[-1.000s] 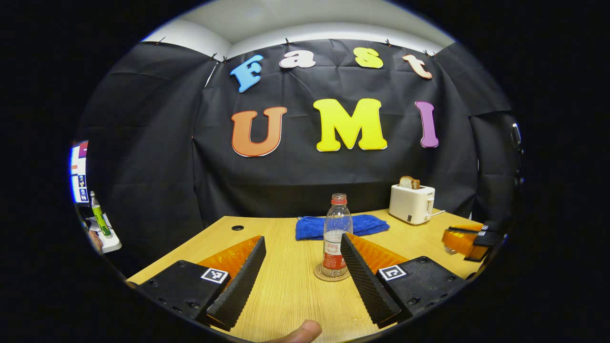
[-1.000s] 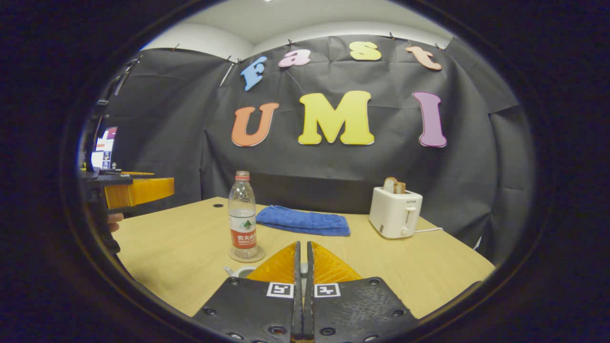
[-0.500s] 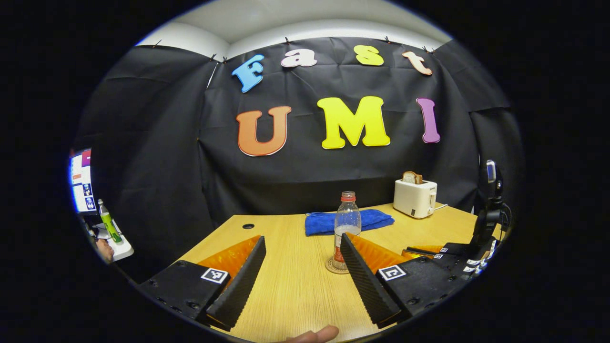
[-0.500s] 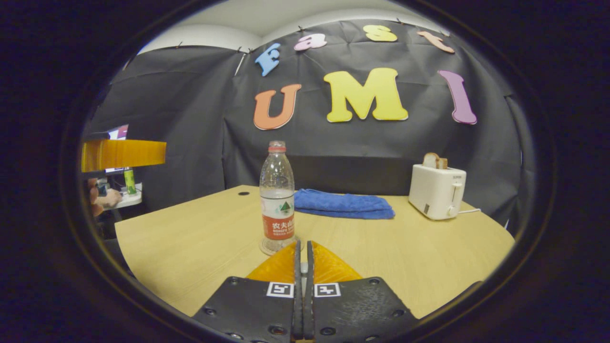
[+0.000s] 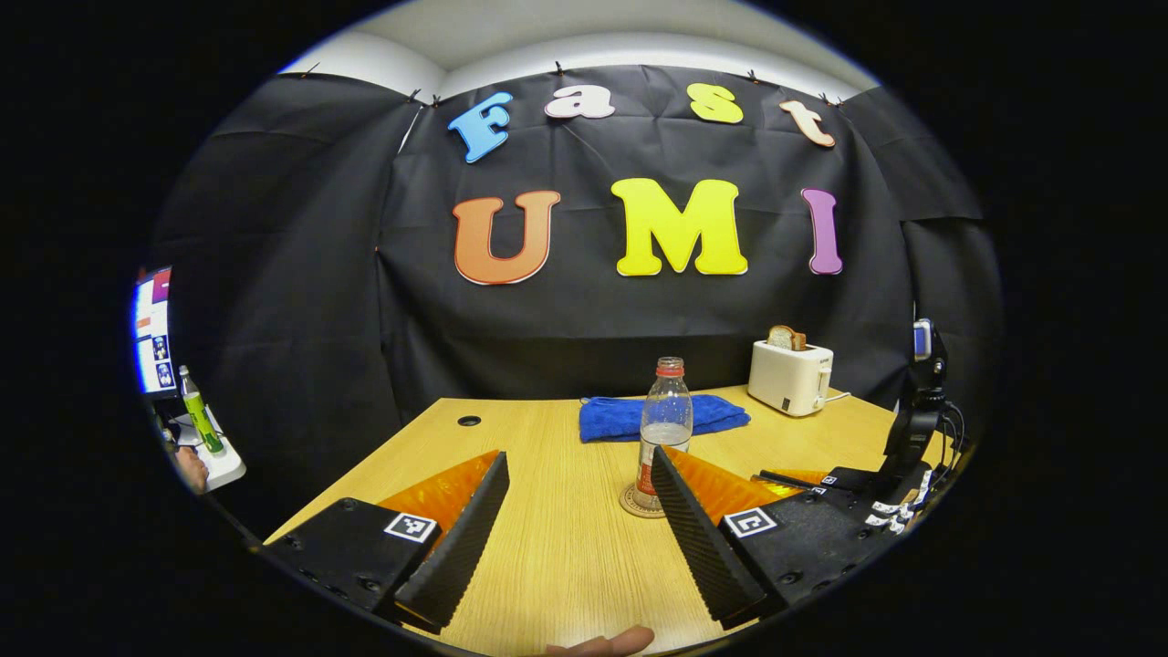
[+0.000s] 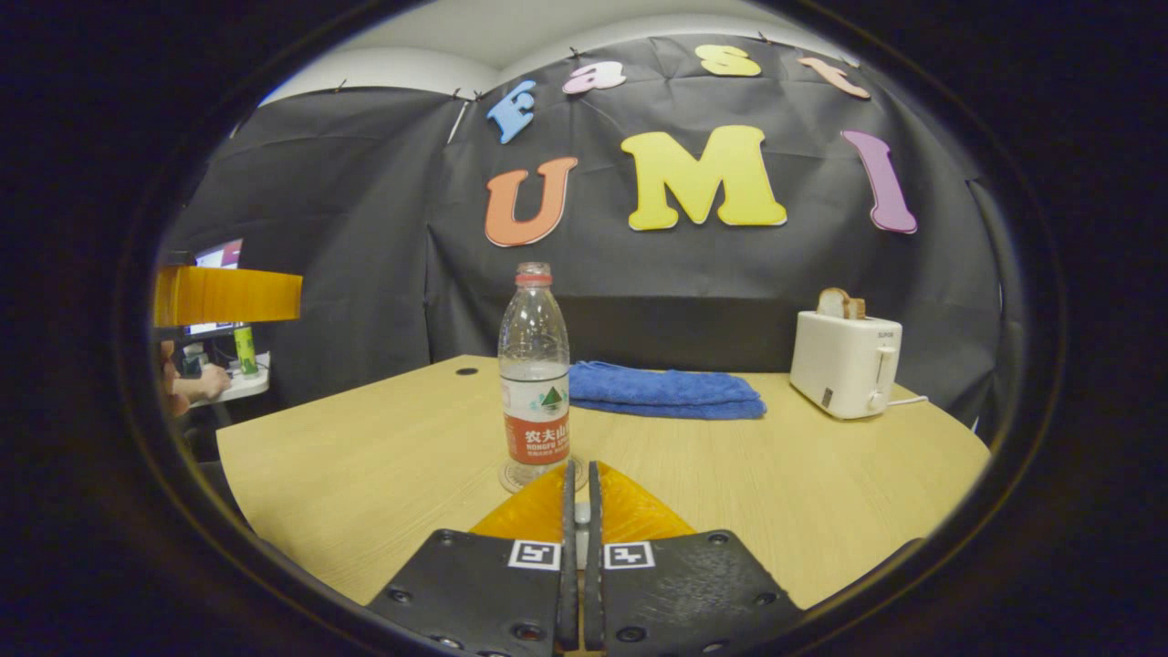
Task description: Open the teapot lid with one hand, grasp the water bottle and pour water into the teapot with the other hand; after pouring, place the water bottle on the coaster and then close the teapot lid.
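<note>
A clear water bottle [image 5: 664,427] with a red cap stands upright on a round coaster [image 5: 636,504] on the wooden table [image 5: 566,566]. My left gripper [image 5: 578,458] is open and holds nothing; the bottle stands just beyond its right finger. In the right gripper view the bottle [image 6: 535,374] and coaster [image 6: 520,476] sit just ahead and left of my right gripper [image 6: 578,467]. That gripper is shut, with a pale sliver of the teapot lid [image 6: 577,514] pinched between its fingers. The teapot itself is hidden beneath it. My right gripper [image 5: 821,484] also appears low on the right in the left gripper view.
A folded blue towel [image 6: 666,391] lies behind the bottle. A white toaster [image 6: 846,362] with bread in it stands at the back right. One finger of my left gripper [image 6: 228,295] hangs at the left edge. A person's hand [image 6: 196,388] rests on a side desk.
My right gripper sank and moved nearer the bottle, and the white teapot rim beside its fingers dropped out of sight. My left gripper stayed open and drew slightly back from the bottle.
</note>
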Motion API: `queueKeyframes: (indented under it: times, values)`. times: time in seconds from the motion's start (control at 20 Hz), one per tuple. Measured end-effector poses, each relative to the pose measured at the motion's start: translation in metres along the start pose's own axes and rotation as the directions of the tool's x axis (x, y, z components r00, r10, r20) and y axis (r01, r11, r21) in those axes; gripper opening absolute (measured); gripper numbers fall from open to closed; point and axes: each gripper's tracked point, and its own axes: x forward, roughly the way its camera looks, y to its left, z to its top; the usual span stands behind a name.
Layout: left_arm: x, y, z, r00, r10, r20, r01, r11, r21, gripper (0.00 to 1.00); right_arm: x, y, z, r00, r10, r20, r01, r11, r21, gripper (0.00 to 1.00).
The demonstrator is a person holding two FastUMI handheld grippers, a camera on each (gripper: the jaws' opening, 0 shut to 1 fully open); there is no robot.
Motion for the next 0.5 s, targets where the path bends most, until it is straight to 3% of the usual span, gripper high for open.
queueKeyframes:
  times: [0.3, 0.4, 0.5]
  values:
    - [0.001, -0.002, -0.003, 1.0, -0.014, -0.014, 0.014, 1.0, 0.001, 0.98, -0.006, 0.001, 0.011, 0.999, -0.008, 0.038, 0.009, 1.0, -0.026, 0.11]
    - [0.0, -0.003, -0.002, 1.0, -0.011, -0.013, 0.011, 1.0, 0.006, 0.98, -0.012, -0.004, 0.018, 0.998, -0.03, 0.051, 0.031, 0.999, -0.02, 0.22]
    - [-0.001, -0.004, 0.0, 1.0, -0.009, -0.012, 0.009, 1.0, 0.003, 0.98, -0.024, -0.011, 0.028, 0.996, -0.059, 0.072, 0.061, 0.998, -0.024, 0.55]
